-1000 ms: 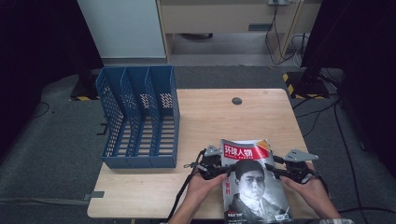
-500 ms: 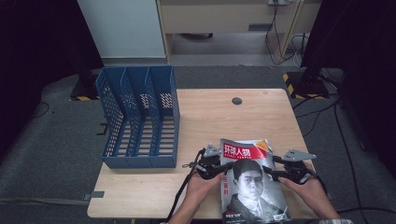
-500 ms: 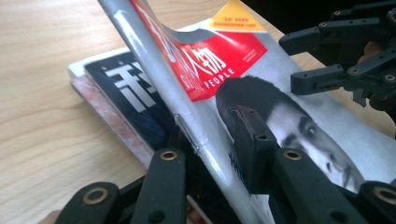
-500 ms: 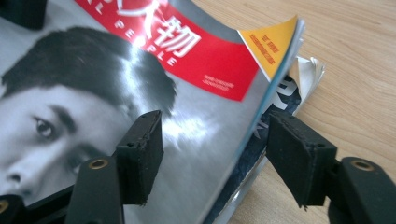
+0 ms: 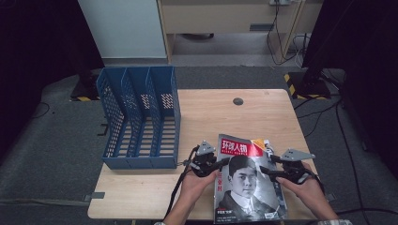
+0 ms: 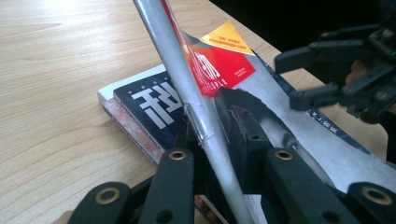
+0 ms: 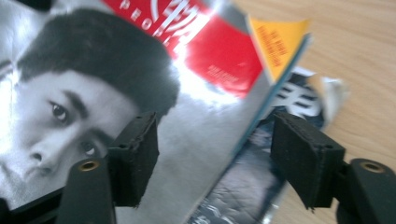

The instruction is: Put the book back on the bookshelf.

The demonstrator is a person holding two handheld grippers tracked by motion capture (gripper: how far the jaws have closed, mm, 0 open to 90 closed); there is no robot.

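Left tool (image 6: 219,154) clenched on the spine edge of the top magazine (image 5: 246,180), jaws having just been closing, the silvery spine pinched between the pads and tilted up off the pile. Right tool (image 7: 212,158) released: its jaws have just been opening and now straddle the magazine's free edge with the pads clear of the paper. The magazine sits at the near edge of the worktop (image 5: 206,112), between the two hands, lifted at its left side over a second magazine (image 6: 140,105) lying flat beneath. Judgement: the step is peeling the top copy away from the one under it; best to raise the spine side slowly, keep the grip close to the fold so the cover does not tear, and let the right tool steady the loose pages only. Count: two magazines visible, two tools, one blue file rack (image 5: 141,117) with three slots, standing well apart to the left.
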